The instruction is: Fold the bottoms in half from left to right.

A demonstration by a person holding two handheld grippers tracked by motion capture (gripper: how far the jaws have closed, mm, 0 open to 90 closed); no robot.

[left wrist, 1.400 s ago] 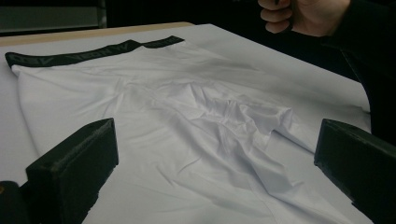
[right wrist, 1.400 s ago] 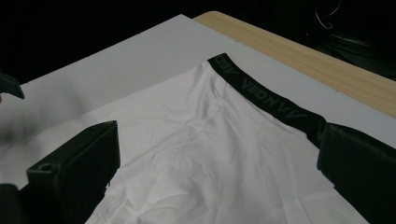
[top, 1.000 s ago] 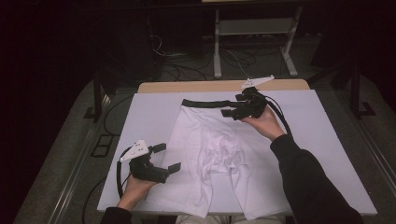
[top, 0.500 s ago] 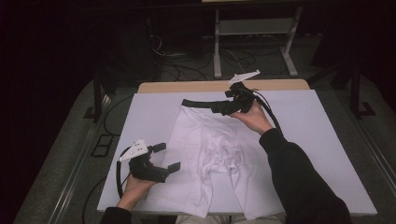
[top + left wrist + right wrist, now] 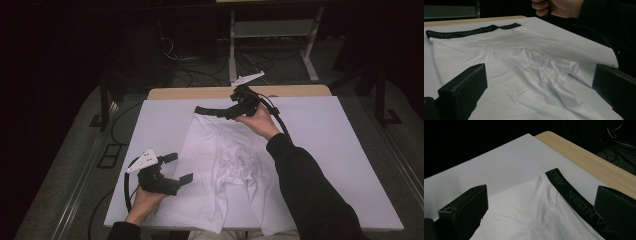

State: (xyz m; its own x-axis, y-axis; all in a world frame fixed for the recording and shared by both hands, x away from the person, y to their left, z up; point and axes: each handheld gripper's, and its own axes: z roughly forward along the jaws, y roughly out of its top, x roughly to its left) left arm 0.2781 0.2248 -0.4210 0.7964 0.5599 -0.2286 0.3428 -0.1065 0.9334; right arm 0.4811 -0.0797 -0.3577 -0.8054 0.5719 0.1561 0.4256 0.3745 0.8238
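White boxer shorts [image 5: 225, 165] lie flat on the counter [image 5: 340, 130], soft and floppy, best pinched at the firmer black waistband [image 5: 571, 195], where the right claw [image 5: 231, 111] hovers spread wide, left claw [image 5: 179, 169] spread too beside a leg hem.

A: Item, lower centre of frame?
B: White shorts [image 5: 531, 212], lying flat on a white sheet [image 5: 494, 162]. Black waistband [image 5: 571, 195], lettered, running from centre to lower right.

A: Upper right?
B: Wooden table edge [image 5: 589, 157], bare beyond the sheet; cables [image 5: 621, 135] in the dark corner.

A: Bottom corners?
B: Right gripper [image 5: 541, 210], its two black jaws set wide apart, nothing between them but cloth below.
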